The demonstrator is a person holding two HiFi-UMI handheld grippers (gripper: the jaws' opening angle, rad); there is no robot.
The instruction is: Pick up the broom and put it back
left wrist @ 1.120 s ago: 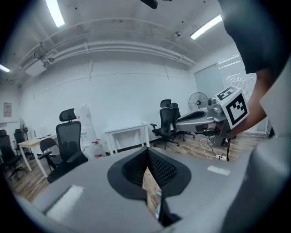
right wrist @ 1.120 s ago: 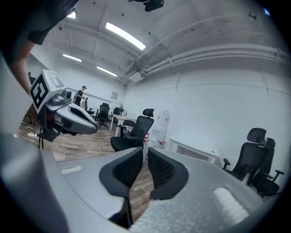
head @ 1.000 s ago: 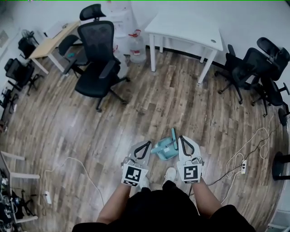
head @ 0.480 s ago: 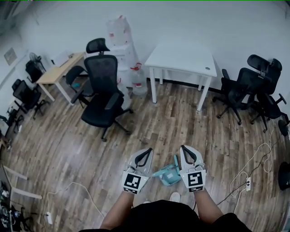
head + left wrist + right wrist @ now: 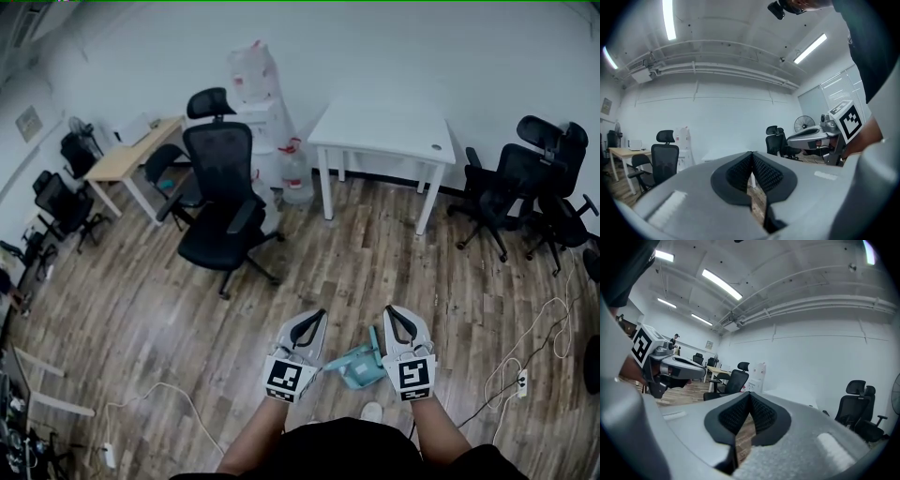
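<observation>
A teal plastic broom piece [image 5: 356, 364] lies on the wooden floor just in front of the person's feet. It shows only in the head view, between and below the two grippers. My left gripper [image 5: 317, 319] is held level to its left, jaws shut and empty [image 5: 751, 155]. My right gripper [image 5: 390, 313] is level to its right, its jaws also shut on nothing [image 5: 750, 395]. Neither gripper touches the teal piece. Each gripper view shows the other gripper to the side: the right gripper [image 5: 820, 136] and the left gripper [image 5: 677, 365].
A black office chair [image 5: 220, 202] stands ahead on the left, and a white table [image 5: 384, 127] against the far wall. More black chairs [image 5: 525, 187] crowd the right. A wooden desk [image 5: 127, 159] is at the left. Cables and a power strip [image 5: 520, 382] lie at the right.
Both grippers have risen away from the floor and the head view has tilted up, showing more wall. The teal piece now sits lower between the gripper bodies. Both jaws stayed shut.
</observation>
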